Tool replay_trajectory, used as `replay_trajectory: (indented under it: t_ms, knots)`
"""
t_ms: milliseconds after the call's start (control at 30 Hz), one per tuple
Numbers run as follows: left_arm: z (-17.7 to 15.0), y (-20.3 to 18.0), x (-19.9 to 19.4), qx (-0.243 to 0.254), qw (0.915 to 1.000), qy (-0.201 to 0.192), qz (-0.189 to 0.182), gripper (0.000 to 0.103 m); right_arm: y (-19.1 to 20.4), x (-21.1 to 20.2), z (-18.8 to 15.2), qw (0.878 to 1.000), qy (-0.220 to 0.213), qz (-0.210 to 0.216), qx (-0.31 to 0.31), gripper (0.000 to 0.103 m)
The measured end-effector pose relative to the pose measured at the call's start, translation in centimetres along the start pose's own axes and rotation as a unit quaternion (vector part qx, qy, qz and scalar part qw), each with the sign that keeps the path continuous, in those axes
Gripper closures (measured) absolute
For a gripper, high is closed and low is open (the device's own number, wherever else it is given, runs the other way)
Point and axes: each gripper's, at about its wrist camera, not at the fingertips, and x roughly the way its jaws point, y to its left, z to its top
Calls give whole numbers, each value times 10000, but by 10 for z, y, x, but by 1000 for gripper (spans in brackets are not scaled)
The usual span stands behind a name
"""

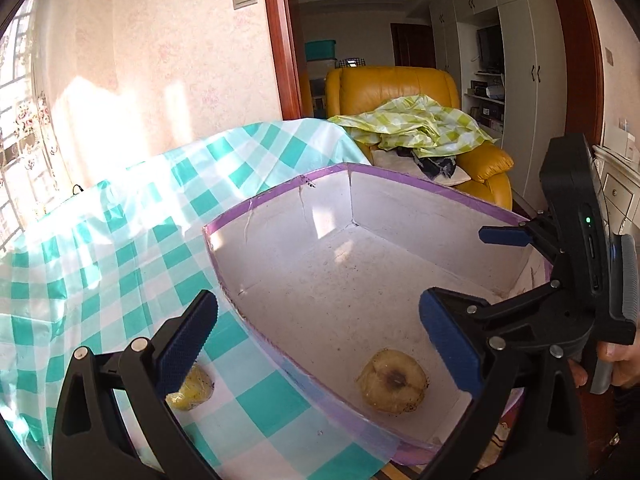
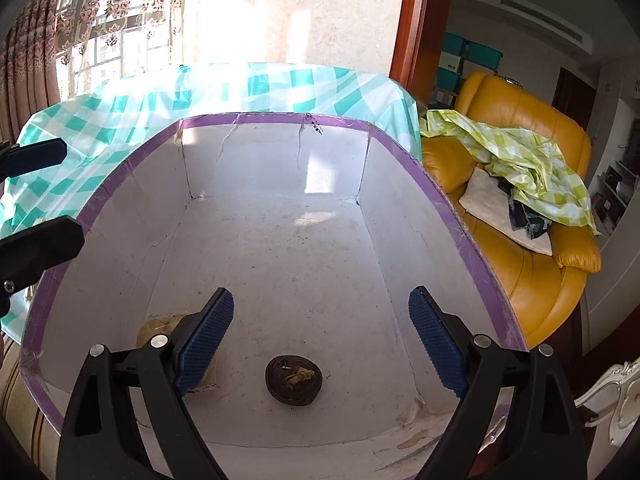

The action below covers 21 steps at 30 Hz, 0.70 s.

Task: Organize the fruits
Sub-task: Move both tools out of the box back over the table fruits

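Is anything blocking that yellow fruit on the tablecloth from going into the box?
Only the box wall stands between the yellow fruit and the inside, so it must be lifted over. The left gripper is open above it.

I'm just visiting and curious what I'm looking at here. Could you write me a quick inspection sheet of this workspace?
Surface: table under a teal checked cloth, sunlit.
Job's things: white box with purple rim; inside it a yellow fruit and a dark brown fruit. Another yellow fruit lies on the cloth outside the box.
Clutter: stains on the box floor.
Grippers: left gripper open, empty; right gripper open, empty, above the brown fruit.
Cables: nothing seen.
Surroundings: yellow armchair with a green checked cloth, window with curtains, wardrobe.
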Motion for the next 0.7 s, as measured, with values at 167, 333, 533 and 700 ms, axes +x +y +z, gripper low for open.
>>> replay_trajectory:
  t_ms: [167, 333, 533, 700]
  knots:
    - [-11, 7, -25, -168, 9991, -362, 130, 2, 2, -11, 1, 9984, -414, -371, -33, 16]
    - [-31, 17, -40, -213, 9988, -428, 121, 2, 4, -22, 3, 9966, -690, -445, 83, 16]
    - [-54, 45, -57, -557, 9968, -327, 478, 2, 15, -47, 5, 9919, -1194, -315, 286, 16]
    - [-74, 72, -75, -884, 9918, -417, 825, 2, 40, -67, 4, 9884, -1503, -104, 171, 16]
